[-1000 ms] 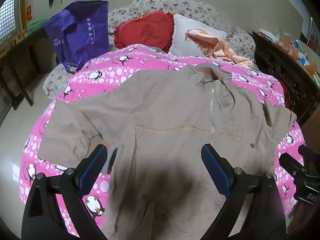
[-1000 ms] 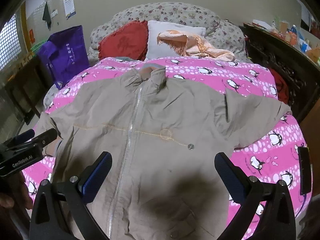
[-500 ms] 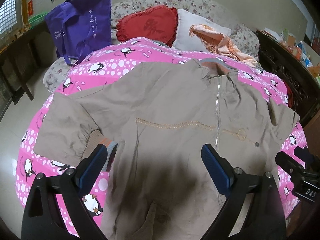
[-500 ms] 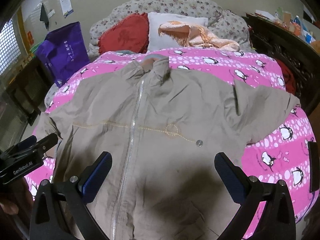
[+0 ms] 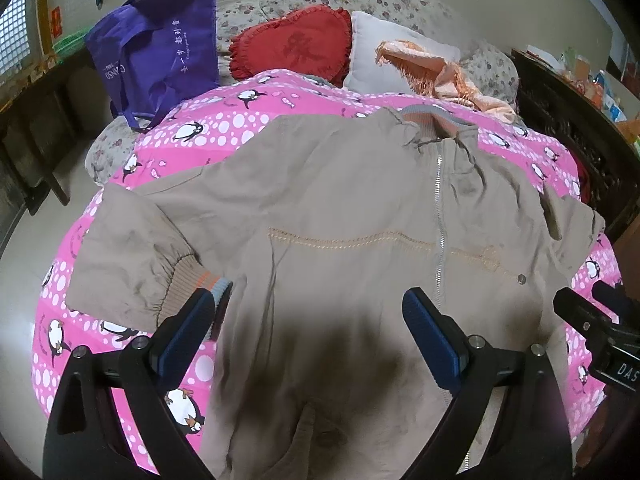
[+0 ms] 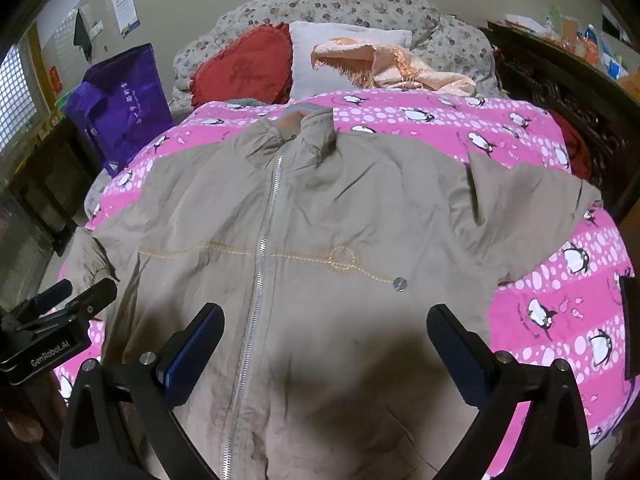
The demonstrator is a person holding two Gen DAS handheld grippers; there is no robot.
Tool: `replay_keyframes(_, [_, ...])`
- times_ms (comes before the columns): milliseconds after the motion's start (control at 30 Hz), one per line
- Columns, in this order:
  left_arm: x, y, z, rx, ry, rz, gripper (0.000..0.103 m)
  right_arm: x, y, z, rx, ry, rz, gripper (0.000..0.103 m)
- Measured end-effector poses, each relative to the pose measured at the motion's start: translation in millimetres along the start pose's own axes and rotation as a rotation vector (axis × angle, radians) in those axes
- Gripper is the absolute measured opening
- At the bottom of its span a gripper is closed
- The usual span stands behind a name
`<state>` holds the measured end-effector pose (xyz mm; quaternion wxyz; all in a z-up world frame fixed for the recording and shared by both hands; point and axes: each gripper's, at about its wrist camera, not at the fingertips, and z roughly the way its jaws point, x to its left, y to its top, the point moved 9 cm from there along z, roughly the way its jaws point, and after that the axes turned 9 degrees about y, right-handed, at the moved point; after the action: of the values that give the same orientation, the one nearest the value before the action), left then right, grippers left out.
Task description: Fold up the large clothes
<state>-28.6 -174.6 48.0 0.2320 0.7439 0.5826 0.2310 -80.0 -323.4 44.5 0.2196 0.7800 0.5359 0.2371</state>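
Observation:
A large beige zip-up jacket (image 5: 344,216) lies front up on a pink penguin-print bedspread (image 5: 224,120), collar toward the far pillows. Its left sleeve (image 5: 132,252) is folded inward with the ribbed cuff by the body. In the right wrist view the jacket (image 6: 320,240) fills the middle and its right sleeve (image 6: 532,216) spreads to the right. My left gripper (image 5: 308,320) is open and empty above the lower left part of the jacket. My right gripper (image 6: 324,332) is open and empty above the lower front, right of the zipper (image 6: 264,248).
A purple tote bag (image 5: 156,56) stands at the bed's far left. A red heart cushion (image 5: 292,48), a white pillow (image 5: 396,56) and an orange cloth (image 5: 440,76) lie at the head. Dark wooden furniture (image 5: 572,112) lines the right side.
Both grippers have moved forward and lower over the jacket, so it looks larger. The jaws stayed open. The jacket has not moved.

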Motion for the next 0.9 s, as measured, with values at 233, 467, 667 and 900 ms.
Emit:
replay_keyframes(233, [0.5, -4.8, 5.6, 0.010, 0.014, 0.007, 0.096, -5.5, -1.3, 4.5, 0.004, -0.028, 0.015, 0.103])
replay_keyframes(467, [3.7, -8.7, 9.9, 0.019, 0.029, 0.003, 0.096, -1.1, -6.4, 11.0, 0.034, -0.012, -0.001, 0.103])
replay_keyframes(667, [6.4, -10.3, 11.9, 0.020, 0.035, 0.009, 0.096, 1.5, -6.8, 11.7, 0.030, -0.025, -0.009, 0.103])
replay_keyframes(900, [10.5, -10.7, 13.7, 0.023, 0.040, 0.005, 0.096, 5.2, -7.6, 12.3, 0.022, -0.003, -0.019, 0.103])
